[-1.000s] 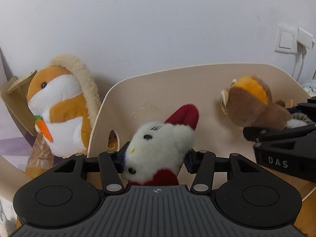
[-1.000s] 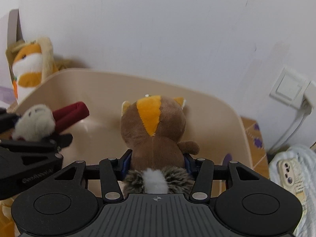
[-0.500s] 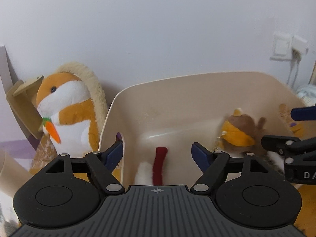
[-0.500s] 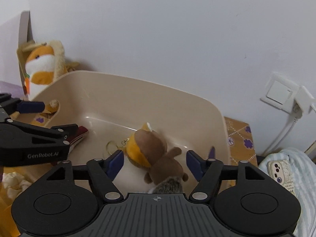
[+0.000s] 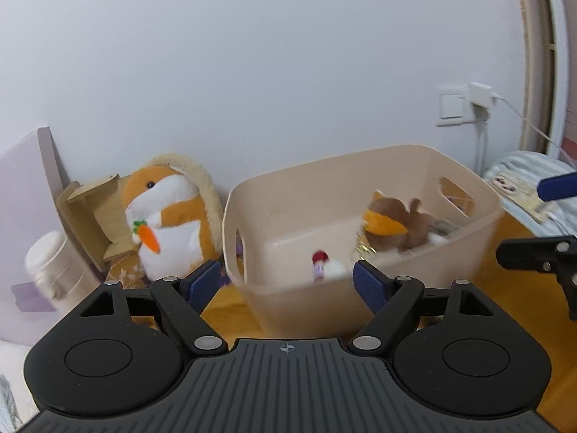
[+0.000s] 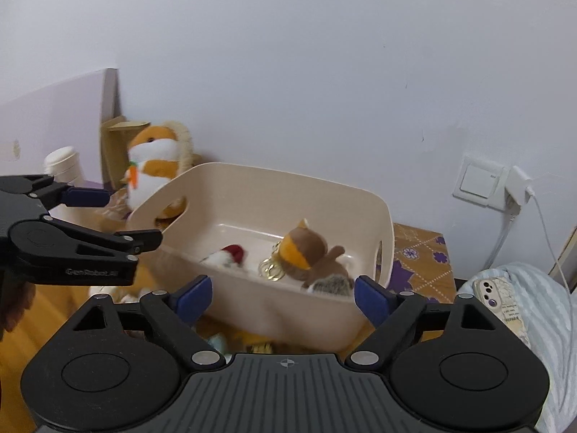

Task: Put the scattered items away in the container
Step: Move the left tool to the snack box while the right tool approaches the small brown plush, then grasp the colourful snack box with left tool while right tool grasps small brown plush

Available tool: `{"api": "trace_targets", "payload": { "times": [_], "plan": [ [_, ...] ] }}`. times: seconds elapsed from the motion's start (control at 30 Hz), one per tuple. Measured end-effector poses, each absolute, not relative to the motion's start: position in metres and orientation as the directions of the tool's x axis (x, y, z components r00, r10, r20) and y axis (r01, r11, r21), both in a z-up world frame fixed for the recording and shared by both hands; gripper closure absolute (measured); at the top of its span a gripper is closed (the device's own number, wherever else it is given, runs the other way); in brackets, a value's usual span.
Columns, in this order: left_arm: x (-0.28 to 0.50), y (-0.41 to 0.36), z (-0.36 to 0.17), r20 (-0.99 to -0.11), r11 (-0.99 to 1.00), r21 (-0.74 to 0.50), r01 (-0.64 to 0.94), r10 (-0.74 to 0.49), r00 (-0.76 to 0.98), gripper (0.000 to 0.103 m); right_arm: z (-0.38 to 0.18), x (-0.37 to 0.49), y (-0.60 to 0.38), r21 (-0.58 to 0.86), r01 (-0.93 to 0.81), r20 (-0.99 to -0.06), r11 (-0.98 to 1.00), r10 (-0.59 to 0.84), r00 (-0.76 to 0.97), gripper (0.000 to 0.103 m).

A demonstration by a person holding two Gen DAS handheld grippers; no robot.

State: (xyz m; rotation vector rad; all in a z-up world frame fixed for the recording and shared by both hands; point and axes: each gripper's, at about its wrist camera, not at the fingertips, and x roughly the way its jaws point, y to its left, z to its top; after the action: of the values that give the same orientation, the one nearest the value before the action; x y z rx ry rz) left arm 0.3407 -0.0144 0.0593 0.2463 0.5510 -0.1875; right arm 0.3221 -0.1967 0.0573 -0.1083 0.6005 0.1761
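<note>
A beige bin (image 5: 360, 303) (image 6: 274, 321) stands on the orange table by the wall. Inside it lie a brown-and-orange plush squirrel (image 5: 393, 227) (image 6: 306, 249) and a white plush with red parts (image 5: 326, 265) (image 6: 227, 256). My left gripper (image 5: 286, 283) hovers in front of the bin, its jaws opening with nothing between them. My right gripper (image 6: 282, 297) is likewise back from the bin, jaws opening and empty. Each gripper shows at the edge of the other's view: the left gripper (image 6: 126, 218), the right gripper (image 5: 519, 218). An orange hamster plush with a carrot (image 5: 162, 213) (image 6: 153, 158) sits outside, left of the bin.
A white jar (image 5: 54, 267) and a wooden stand (image 5: 86, 209) are at the far left. A wall socket with a charger (image 5: 465, 104) is behind on the right. A phone (image 6: 494, 299) lies on striped cloth at the right. Small items (image 6: 220, 342) lie before the bin.
Both grippers let go of their plush toys, which now lie in the bin. Both have drawn back and upward from the bin, and their jaws stand wider.
</note>
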Motion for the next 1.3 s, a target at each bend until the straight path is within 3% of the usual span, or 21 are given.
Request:
{"api": "trace_targets", "payload": {
  "times": [0.13,0.53,0.7,0.97,1.13,1.3],
  "plan": [
    [0.298,0.003,0.054,-0.565,0.939,0.155,0.308,-0.171,0.807,0.020,0.045,0.294,-0.199,-0.055,-0.198,-0.573,0.979,0.132,0.809,0.003],
    [0.199,0.011,-0.008,-0.708,0.850,0.177,0.497,-0.240,0.664,0.020,-0.018,0.252,-0.224,-0.069,-0.155,-0.674,0.985,0.069,0.736,0.003],
    [0.188,0.011,-0.033,-0.752,0.818,0.181,0.546,-0.243,0.613,0.019,-0.032,0.245,-0.224,-0.114,-0.221,-0.683,0.969,0.085,0.726,0.002],
    [0.187,0.008,-0.044,-0.775,0.811,0.085,0.578,-0.311,0.551,0.018,-0.052,0.250,-0.217,-0.187,-0.297,-0.711,0.936,0.080,0.699,0.002],
    [0.187,0.000,-0.056,-0.791,0.796,0.097,0.597,-0.302,0.532,0.018,-0.065,0.258,-0.219,-0.177,-0.309,-0.728,0.935,0.087,0.680,0.001],
    [0.199,0.004,-0.060,-0.795,0.819,0.016,0.573,-0.338,0.504,0.017,-0.075,0.271,-0.223,-0.162,-0.299,-0.729,0.940,0.090,0.679,0.000]
  ]
}}
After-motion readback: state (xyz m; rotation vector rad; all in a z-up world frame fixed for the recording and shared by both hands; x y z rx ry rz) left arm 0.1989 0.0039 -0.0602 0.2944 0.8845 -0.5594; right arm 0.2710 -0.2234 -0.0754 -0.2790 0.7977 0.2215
